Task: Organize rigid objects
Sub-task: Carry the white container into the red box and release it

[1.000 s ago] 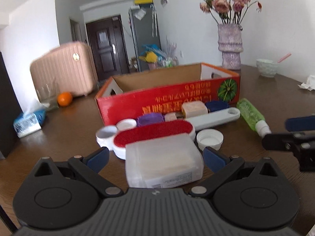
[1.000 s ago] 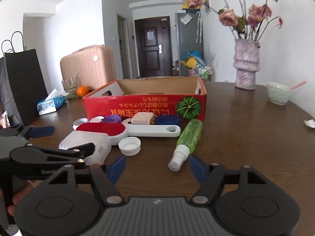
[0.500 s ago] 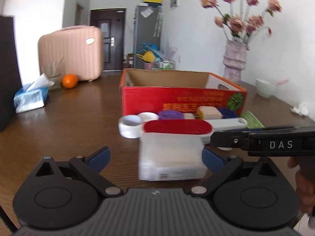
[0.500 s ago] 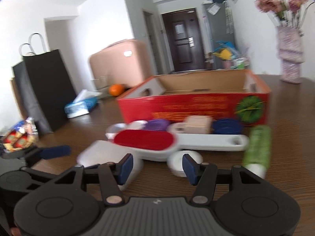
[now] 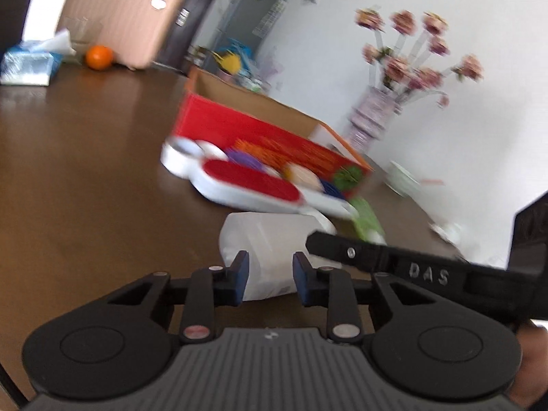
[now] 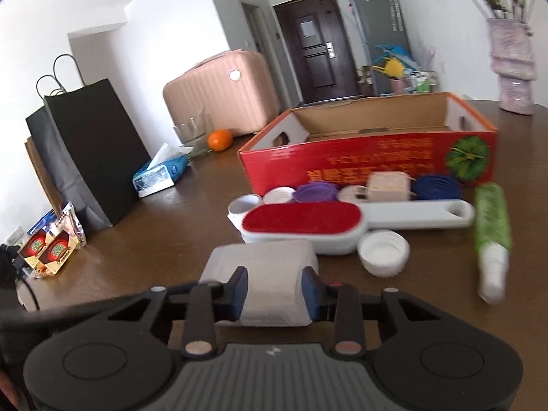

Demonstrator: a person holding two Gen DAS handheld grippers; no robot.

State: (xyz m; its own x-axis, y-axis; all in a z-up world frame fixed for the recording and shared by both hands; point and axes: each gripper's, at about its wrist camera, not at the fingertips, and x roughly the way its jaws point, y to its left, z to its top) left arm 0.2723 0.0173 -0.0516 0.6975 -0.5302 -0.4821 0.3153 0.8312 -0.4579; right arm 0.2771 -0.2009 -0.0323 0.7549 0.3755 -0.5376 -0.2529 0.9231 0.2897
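Observation:
A translucent white plastic box (image 6: 263, 274) lies on the brown table in front of a red-topped lint brush (image 6: 301, 219). My right gripper (image 6: 274, 287) is shut on the box, pads on its two sides. In the blurred left wrist view my left gripper (image 5: 269, 277) has narrowed around the same box (image 5: 270, 239), but contact is unclear. The right gripper's finger (image 5: 376, 257) crosses that view from the right. The open red cardboard box (image 6: 370, 150) stands behind several lids, a white opener (image 6: 421, 214) and a green bottle (image 6: 491, 226).
A black paper bag (image 6: 89, 150), tissue pack (image 6: 159, 176), orange (image 6: 219, 139) and pink suitcase (image 6: 219, 96) stand at the left and back. A vase of flowers (image 6: 513, 61) is at the far right. Snack packets (image 6: 51, 243) lie at the left edge.
Both grippers have narrowed their fingers around the white plastic box; the right one has moved left onto it. The left view has tilted and swung left.

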